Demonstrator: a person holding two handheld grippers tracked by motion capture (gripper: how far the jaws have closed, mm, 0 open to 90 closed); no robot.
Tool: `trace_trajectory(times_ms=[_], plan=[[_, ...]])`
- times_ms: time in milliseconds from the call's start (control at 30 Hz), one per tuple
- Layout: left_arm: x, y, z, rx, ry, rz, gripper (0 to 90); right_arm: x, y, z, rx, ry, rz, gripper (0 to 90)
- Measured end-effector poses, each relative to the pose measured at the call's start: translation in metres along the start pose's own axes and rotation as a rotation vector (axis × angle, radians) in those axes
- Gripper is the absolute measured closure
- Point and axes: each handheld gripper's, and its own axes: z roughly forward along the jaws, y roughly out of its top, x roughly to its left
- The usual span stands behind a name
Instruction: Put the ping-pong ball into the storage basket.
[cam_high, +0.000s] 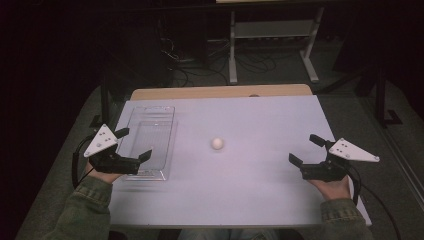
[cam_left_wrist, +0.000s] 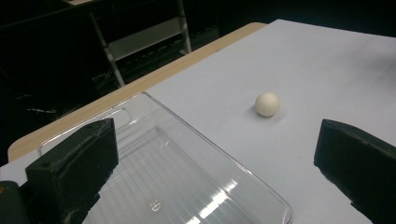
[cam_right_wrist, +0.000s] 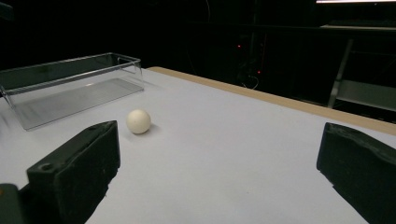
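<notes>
Ball (cam_high: 217, 143) on the worktop (cam_high: 260, 195) looks light, smooth, apt to roll; grip across its middle. Both grippers' jaws gape wide, empty.

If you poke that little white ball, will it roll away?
Probably yes. The ball is round and sits free on the flat white table, with nothing touching it to stop it. It looks small and smooth, so it is likely light and may slip between hard jaws.

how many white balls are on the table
1. The white ball lies alone on the pale sheet near the table's middle, right of the clear tray and not touching it. The tray looks empty.
</notes>
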Motion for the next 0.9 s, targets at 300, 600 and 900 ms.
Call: trace_trajectory(times_ms=[300, 600, 900], plan=[[-0.002, 0.009, 0.006, 0.024, -0.036, 0.028, 0.0, 0.0, 0.0, 0.0, -0.002, 0.001, 0.0, 0.0], [-0.004, 0.012, 0.012, 0.057, -0.062, 0.056, 0.0, 0.0, 0.0, 0.0, 0.003, -0.001, -0.009, 0.0], [-0.002, 0.019, 0.021, 0.093, -0.082, 0.078, 0.0, 0.0, 0.0, 0.0, 0.003, 0.003, -0.002, 0.0]])
